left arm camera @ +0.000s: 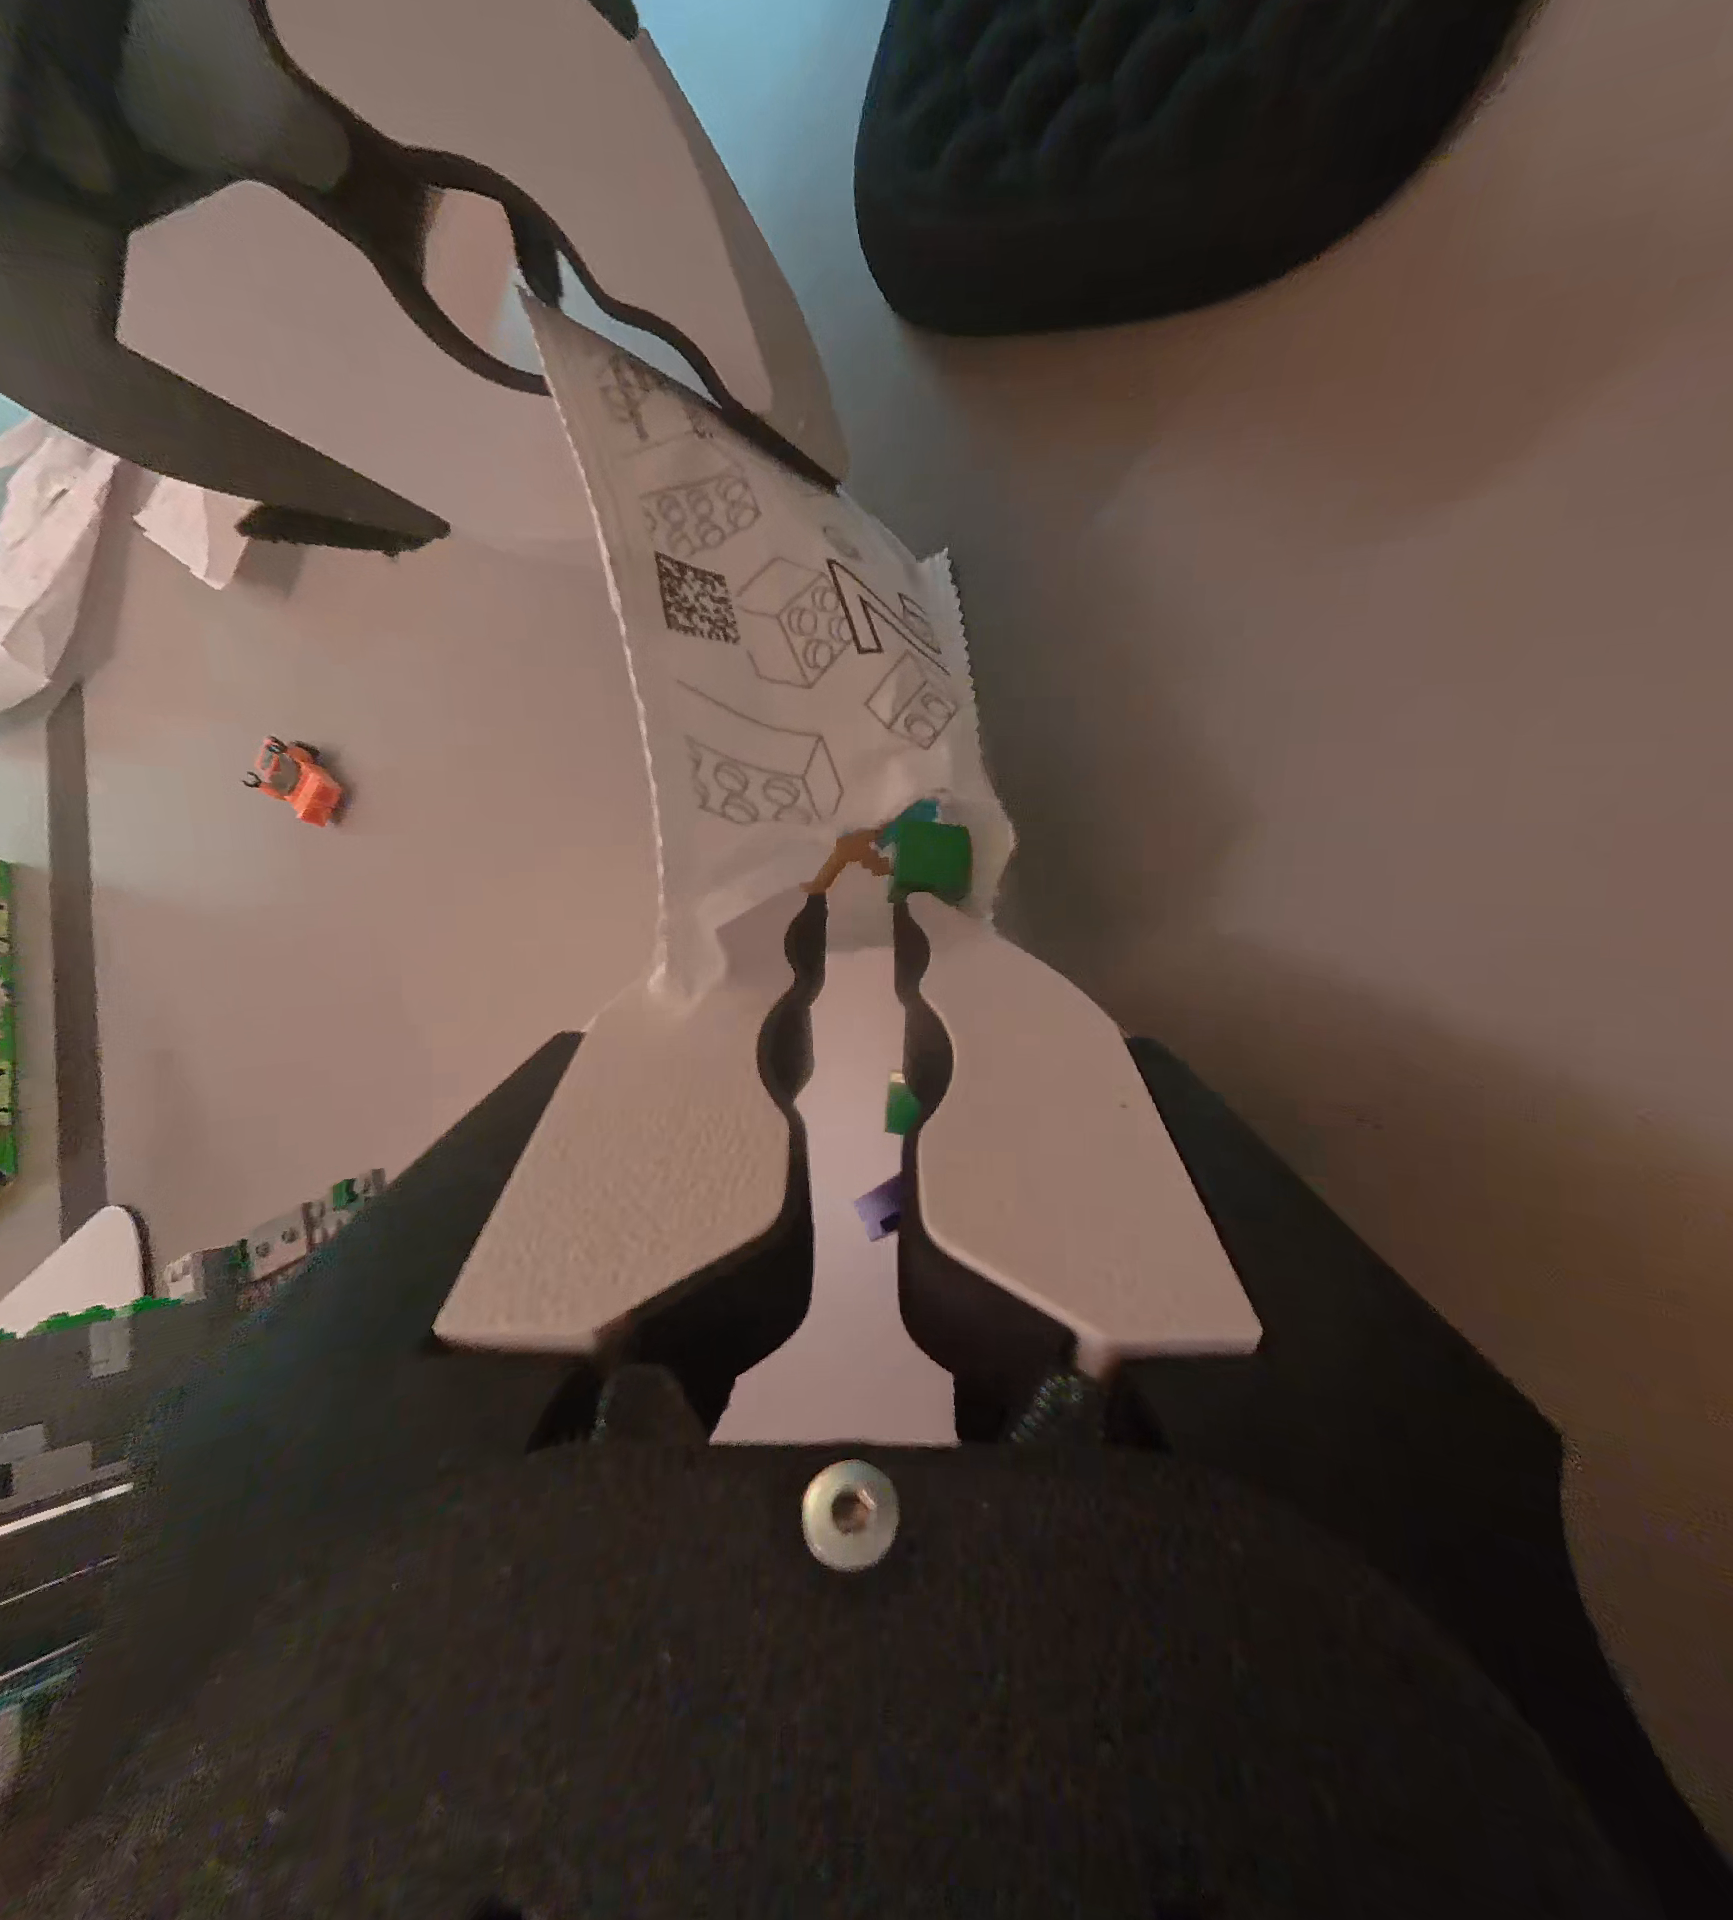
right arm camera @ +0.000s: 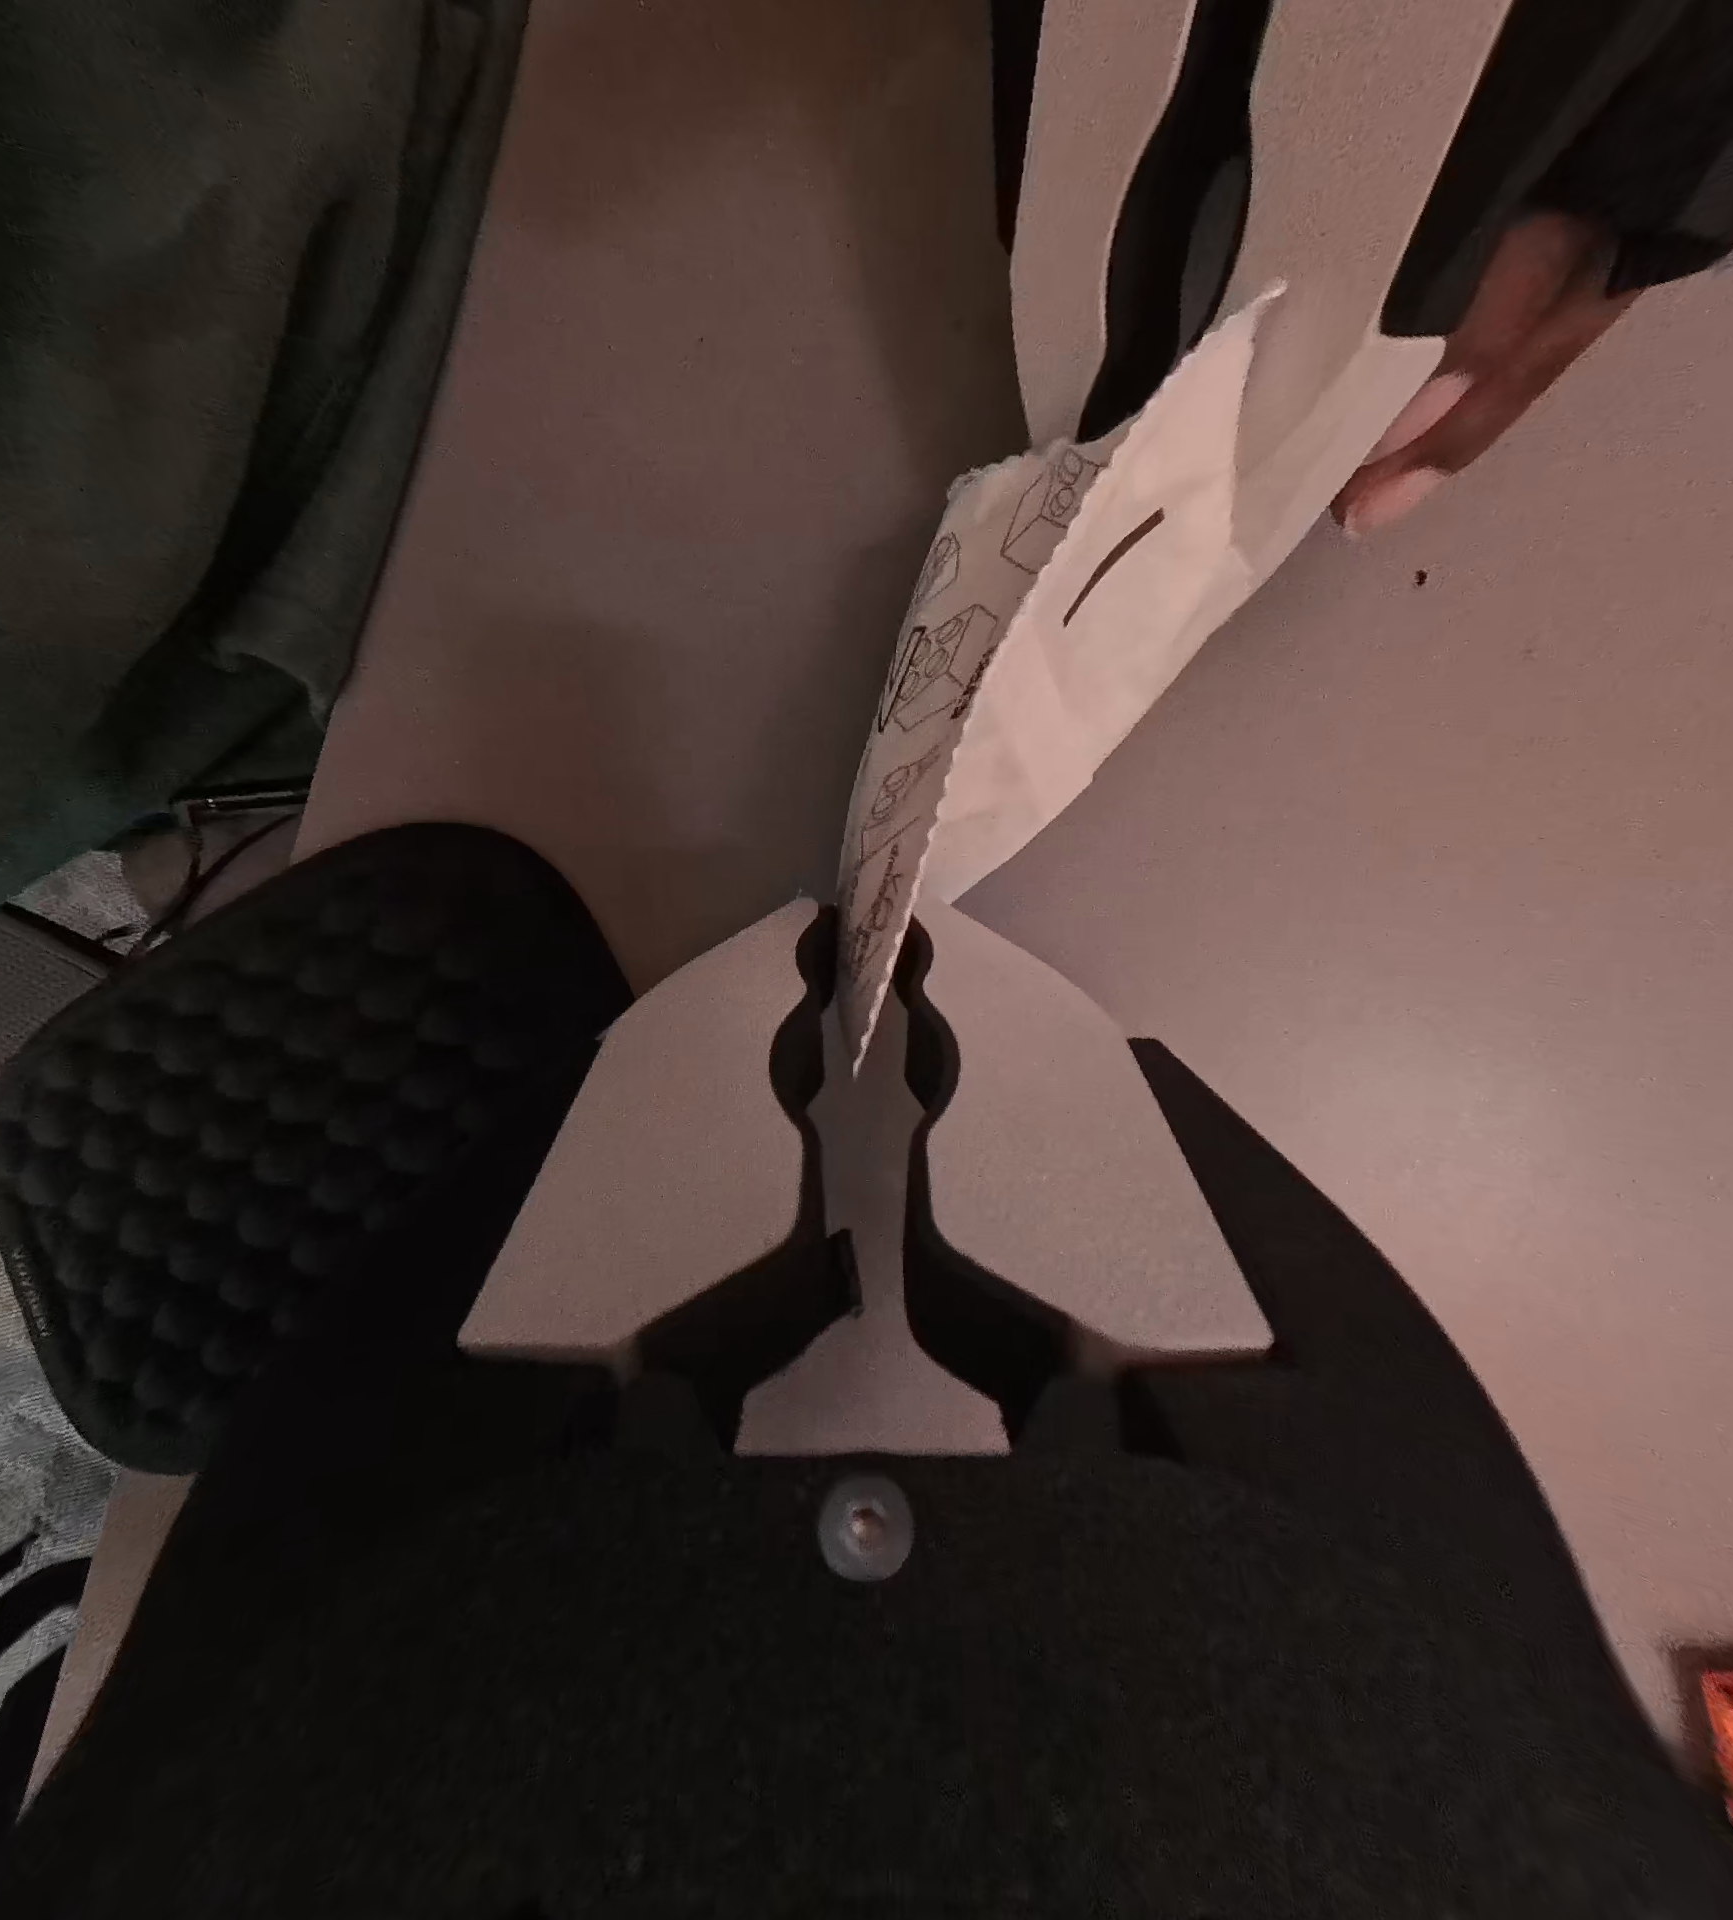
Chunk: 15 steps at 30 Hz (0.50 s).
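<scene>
Paper bag [left arm camera: 779, 665] hangs between both tongs above tabletop [left arm camera: 374, 935]. Right tongs [right arm camera: 867, 935] pinch bag's serrated edge. Left tongs [left arm camera: 857, 909] open at torn mouth, touching nothing firmly; green brick [left arm camera: 929, 857] and tan piece [left arm camera: 841, 862] spill out. Orange toy [left arm camera: 296, 779] lies well apart.

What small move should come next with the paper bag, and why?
Probably a slight shake by the right gripper, which pinches the paper bag at its far end: a green brick sits at the torn opening, right at the parted fingertips of the left gripper, and looks ready to drop out.
</scene>
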Tool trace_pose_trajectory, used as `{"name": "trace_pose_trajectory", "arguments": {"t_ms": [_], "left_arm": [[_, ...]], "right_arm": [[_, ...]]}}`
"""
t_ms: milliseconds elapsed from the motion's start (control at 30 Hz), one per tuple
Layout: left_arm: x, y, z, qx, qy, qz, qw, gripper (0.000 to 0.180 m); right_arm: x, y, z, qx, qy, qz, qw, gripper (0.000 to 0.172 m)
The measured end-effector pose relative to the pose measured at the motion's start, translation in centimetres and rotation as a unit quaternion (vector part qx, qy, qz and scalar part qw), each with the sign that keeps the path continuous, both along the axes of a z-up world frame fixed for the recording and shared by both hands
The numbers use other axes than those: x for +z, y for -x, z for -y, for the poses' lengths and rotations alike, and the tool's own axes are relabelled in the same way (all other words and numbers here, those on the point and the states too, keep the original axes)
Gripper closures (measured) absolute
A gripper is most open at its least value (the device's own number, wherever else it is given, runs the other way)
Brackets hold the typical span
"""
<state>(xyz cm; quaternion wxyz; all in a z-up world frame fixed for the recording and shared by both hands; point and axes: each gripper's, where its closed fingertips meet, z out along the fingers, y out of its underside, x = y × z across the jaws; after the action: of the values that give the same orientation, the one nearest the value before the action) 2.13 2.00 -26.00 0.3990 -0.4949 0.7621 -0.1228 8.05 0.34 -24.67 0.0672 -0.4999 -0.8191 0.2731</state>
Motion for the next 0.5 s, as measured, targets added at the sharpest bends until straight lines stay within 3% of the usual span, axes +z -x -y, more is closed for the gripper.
{"name": "trace_pose_trajectory", "arguments": {"t_ms": [33,233,500], "left_arm": [[0.1,-0.1,0.0,0.0,-0.003,0.004,1.0,0.169],[1.6,-0.3,0.4,-0.006,-0.047,0.046,0.998,0.168],[-0.3,-0.3,0.4,-0.04,-0.111,-0.017,0.993,0.163]], "right_arm": [[0.0,-0.1,0.0,-0.004,0.004,-0.002,1.0,0.161],[0.1,-0.4,-0.2,-0.028,0.041,-0.003,0.999,0.162],[-0.1,-0.2,0.3,-0.011,0.045,-0.001,0.999,0.161]]}}
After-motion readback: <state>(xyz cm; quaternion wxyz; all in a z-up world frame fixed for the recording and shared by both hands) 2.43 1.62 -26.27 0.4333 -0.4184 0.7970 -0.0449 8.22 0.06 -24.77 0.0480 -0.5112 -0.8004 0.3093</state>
